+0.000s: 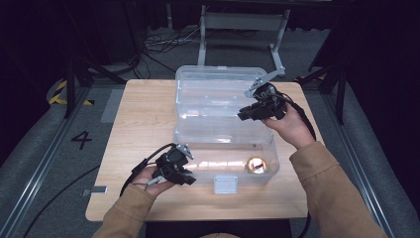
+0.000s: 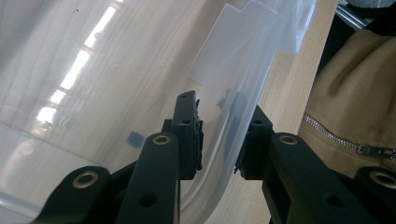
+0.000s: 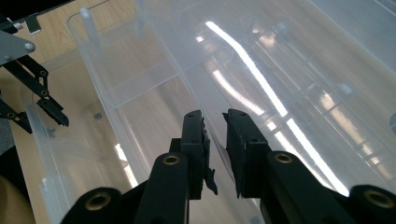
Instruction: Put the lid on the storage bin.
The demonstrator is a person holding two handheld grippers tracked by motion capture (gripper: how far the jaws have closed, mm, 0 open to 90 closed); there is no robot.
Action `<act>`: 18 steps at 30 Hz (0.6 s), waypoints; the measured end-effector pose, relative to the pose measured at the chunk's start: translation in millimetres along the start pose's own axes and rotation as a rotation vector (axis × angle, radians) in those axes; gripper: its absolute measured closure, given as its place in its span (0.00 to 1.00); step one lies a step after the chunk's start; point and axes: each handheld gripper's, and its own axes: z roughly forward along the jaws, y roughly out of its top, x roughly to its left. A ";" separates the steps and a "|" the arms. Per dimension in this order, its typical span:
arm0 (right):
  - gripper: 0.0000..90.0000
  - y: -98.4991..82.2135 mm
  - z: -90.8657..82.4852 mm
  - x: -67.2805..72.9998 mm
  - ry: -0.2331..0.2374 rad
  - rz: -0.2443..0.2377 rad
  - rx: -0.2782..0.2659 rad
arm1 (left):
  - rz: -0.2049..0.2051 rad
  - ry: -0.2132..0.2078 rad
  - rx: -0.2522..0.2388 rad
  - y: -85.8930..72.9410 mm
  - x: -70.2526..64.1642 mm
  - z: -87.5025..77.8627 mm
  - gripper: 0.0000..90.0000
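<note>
Box (image 1: 225, 134) sits mid-table; left gripper (image 2: 219, 135) straddles its near-left wall, right gripper (image 3: 215, 140) pinches the lid (image 1: 218, 94) edge. Steady both, likely lowering evenly.

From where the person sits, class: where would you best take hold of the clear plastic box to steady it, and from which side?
Probably by its thin upright front wall, from above. The clear plastic box stands open, so its rim is exposed and narrow enough for two jaws to straddle. The left gripper already has one jaw inside and one outside that wall near the front-left corner. The latch tab looks too loose to steady it.
</note>
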 end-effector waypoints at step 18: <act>0.87 -4.8 -5.8 10.4 0.012 -0.021 0.004 | 0.002 -0.002 -0.023 -2.5 -0.4 0.1 0.82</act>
